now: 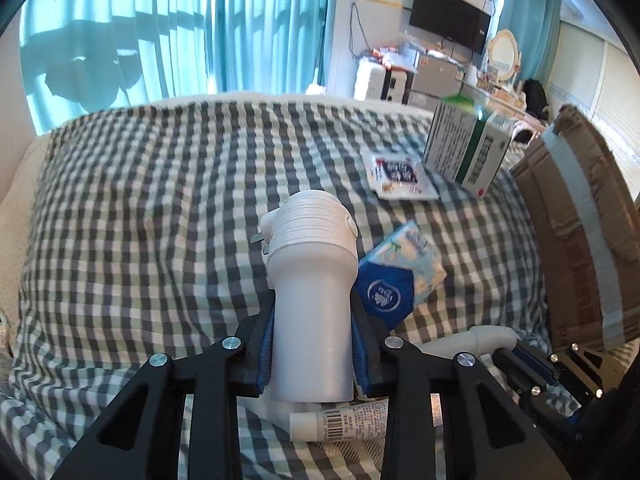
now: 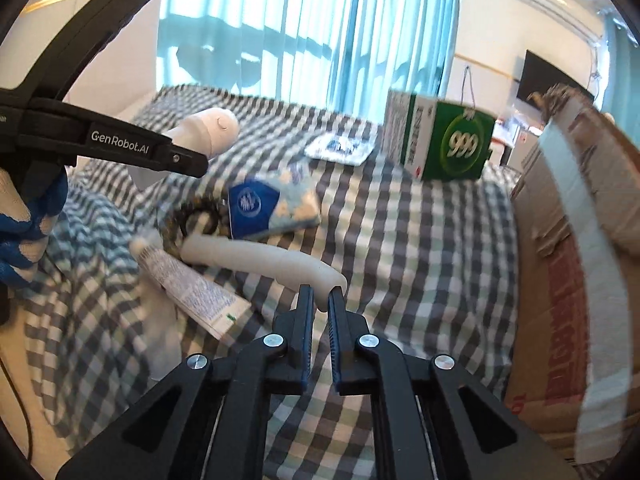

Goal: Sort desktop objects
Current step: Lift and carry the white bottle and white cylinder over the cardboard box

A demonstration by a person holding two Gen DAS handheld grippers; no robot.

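Both grippers loaded above the bed

Left gripper [image 1: 312,344] clamps the white bottle [image 1: 310,280]; right gripper [image 2: 320,300] pinches the white handle [image 2: 260,258] tip. Lift both level, then carry to the box [image 2: 560,280].

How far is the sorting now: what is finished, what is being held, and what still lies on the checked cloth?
Finished: nothing shows as sorted; the cardboard box's inside is hidden. In hand: the left tool clamps a white device, and the right tool pinches the end of a white handle. Left on the checked cloth: tissue pack, tube, flat sachet, green medicine box.
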